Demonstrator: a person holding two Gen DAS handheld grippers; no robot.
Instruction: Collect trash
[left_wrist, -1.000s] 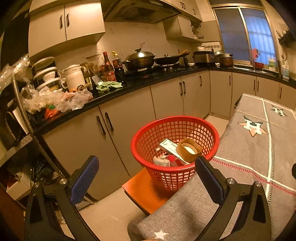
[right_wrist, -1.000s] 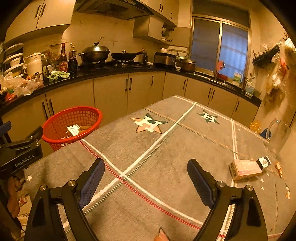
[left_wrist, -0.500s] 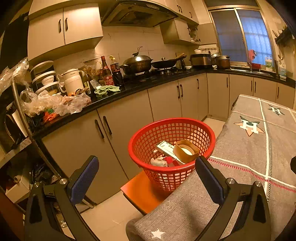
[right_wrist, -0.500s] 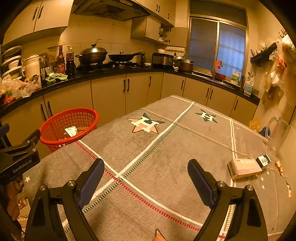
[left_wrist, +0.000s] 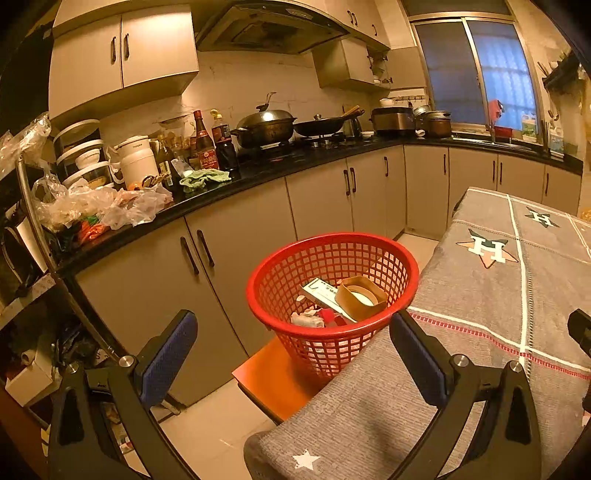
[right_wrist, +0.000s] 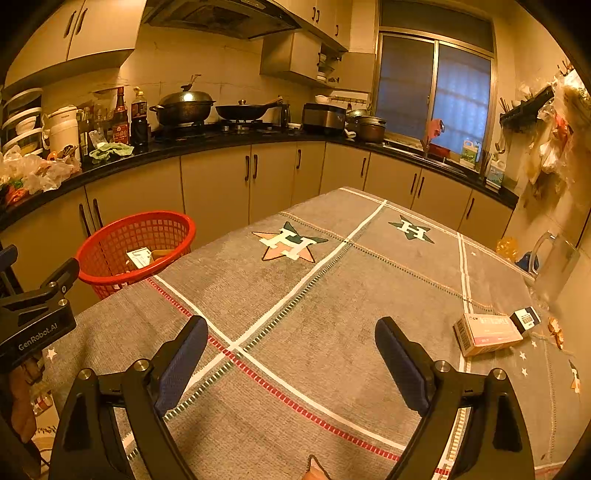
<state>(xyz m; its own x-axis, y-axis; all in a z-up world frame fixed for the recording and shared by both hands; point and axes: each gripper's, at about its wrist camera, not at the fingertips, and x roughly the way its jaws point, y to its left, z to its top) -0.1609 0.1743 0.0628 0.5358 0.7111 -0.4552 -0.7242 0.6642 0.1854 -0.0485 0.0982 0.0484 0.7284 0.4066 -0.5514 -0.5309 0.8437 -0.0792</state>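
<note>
Both views drifted slightly; left gripper (left_wrist: 291, 354) released near red basket (left_wrist: 369, 339), right gripper (right_wrist: 291, 362) released, facing far-right carton (right_wrist: 487, 332), next trash.

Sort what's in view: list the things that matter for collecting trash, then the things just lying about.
For the job: red basket, pink carton and small black box on the table, both open hand-held grippers.

Lying about: wok, sauce bottles, green cloth, glass jug.

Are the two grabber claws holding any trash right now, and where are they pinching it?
No. The left gripper and the right gripper are both open, with nothing between their fingers.
</note>
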